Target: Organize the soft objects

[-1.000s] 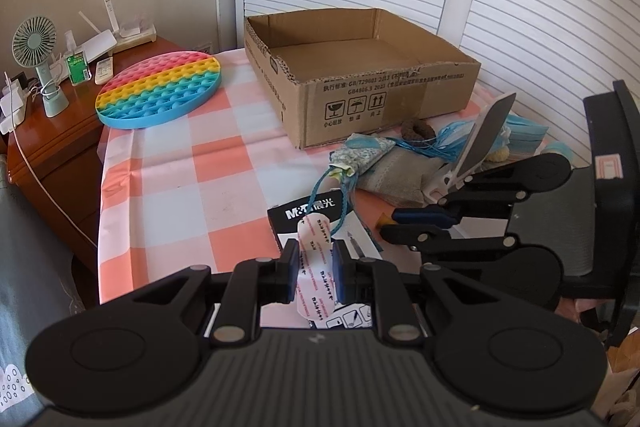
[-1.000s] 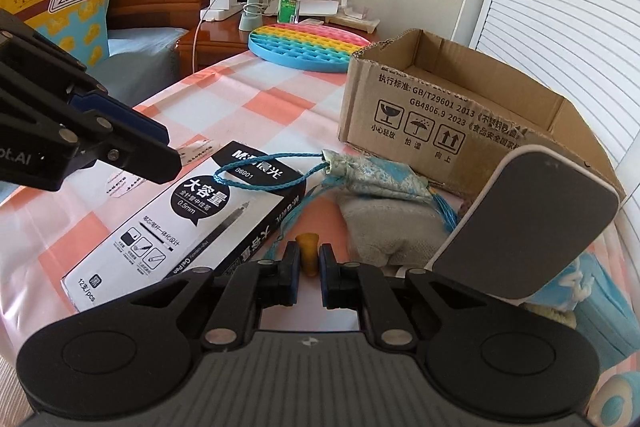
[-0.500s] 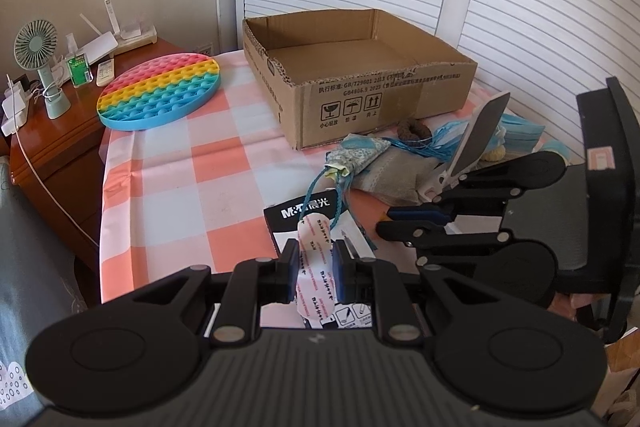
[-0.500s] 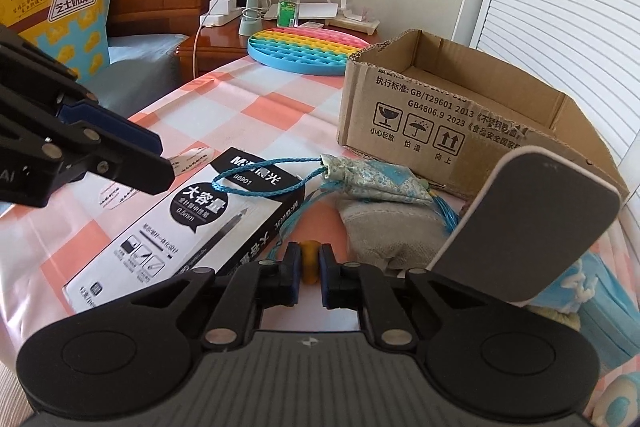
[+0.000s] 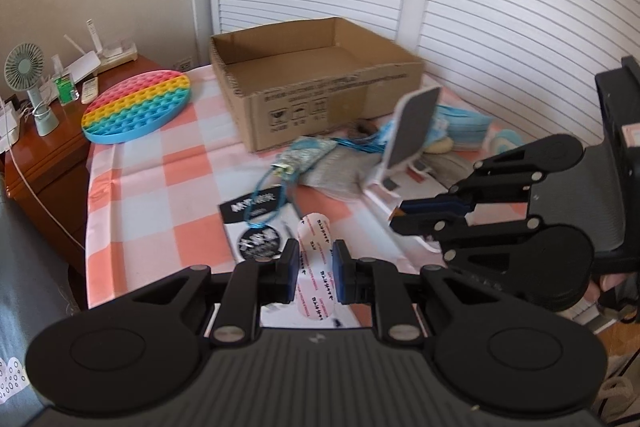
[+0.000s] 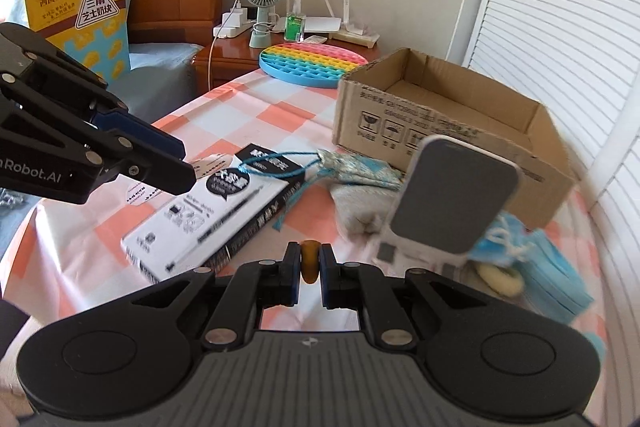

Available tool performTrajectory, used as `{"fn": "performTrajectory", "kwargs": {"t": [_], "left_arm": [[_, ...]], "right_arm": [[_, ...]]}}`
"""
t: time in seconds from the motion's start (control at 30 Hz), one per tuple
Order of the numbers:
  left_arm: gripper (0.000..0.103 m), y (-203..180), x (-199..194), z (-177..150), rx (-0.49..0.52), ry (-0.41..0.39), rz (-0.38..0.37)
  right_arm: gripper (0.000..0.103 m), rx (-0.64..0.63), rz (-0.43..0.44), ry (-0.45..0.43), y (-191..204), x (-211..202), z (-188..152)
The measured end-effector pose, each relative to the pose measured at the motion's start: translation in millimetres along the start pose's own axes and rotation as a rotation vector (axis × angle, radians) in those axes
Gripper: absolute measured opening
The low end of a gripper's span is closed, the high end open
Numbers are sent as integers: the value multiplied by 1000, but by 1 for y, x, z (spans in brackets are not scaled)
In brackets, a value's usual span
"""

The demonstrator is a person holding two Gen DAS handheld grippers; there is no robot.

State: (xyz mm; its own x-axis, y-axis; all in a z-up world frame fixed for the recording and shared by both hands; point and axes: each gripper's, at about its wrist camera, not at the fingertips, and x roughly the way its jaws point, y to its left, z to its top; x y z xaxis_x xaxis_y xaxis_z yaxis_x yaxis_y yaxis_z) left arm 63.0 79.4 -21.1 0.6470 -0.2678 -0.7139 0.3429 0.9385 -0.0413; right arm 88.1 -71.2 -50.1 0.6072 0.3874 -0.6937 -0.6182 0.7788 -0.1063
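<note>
My left gripper (image 5: pixel 316 273) is shut on a white strip packet with red print (image 5: pixel 316 259), held above the table's near edge; it also shows in the right wrist view (image 6: pixel 140 193). My right gripper (image 6: pixel 309 269) is shut on a small orange soft piece (image 6: pixel 309 264) and holds it above the checked cloth. An open cardboard box (image 5: pixel 316 83) stands at the back (image 6: pixel 448 119). A blue patterned drawstring pouch (image 5: pixel 304 159) lies on a grey cloth (image 6: pixel 360 203) in front of the box. Blue face masks (image 6: pixel 552 275) lie at the right.
A black-and-white pen box (image 6: pixel 224 203) lies mid-table. A white phone stand (image 6: pixel 452 199) is beside the masks. A rainbow pop-it disc (image 5: pixel 138 105) lies at the back left. A fan (image 5: pixel 30 87) and chargers sit on the wooden nightstand (image 5: pixel 44 163). A snack bag (image 6: pixel 76 11) leans on the headboard.
Both grippers have lifted and pulled back from the table, each still holding its object. The views are blurred by the motion.
</note>
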Motion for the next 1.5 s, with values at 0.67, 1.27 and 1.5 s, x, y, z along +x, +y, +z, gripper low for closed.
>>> {"fn": "performTrajectory", "kwargs": {"t": [0.67,1.27,1.5], "left_arm": [[16,-16,21,64,50,-55,29],[82,40,163,207,-3,-86,165],[88,49,132,182,-15,-86,157]], "right_arm": [[12,69,-198,-48,-87,-68,-15],[12,66,-159,-72,-192,24,102],[12,71,-115,-55,-206,58,125]]}}
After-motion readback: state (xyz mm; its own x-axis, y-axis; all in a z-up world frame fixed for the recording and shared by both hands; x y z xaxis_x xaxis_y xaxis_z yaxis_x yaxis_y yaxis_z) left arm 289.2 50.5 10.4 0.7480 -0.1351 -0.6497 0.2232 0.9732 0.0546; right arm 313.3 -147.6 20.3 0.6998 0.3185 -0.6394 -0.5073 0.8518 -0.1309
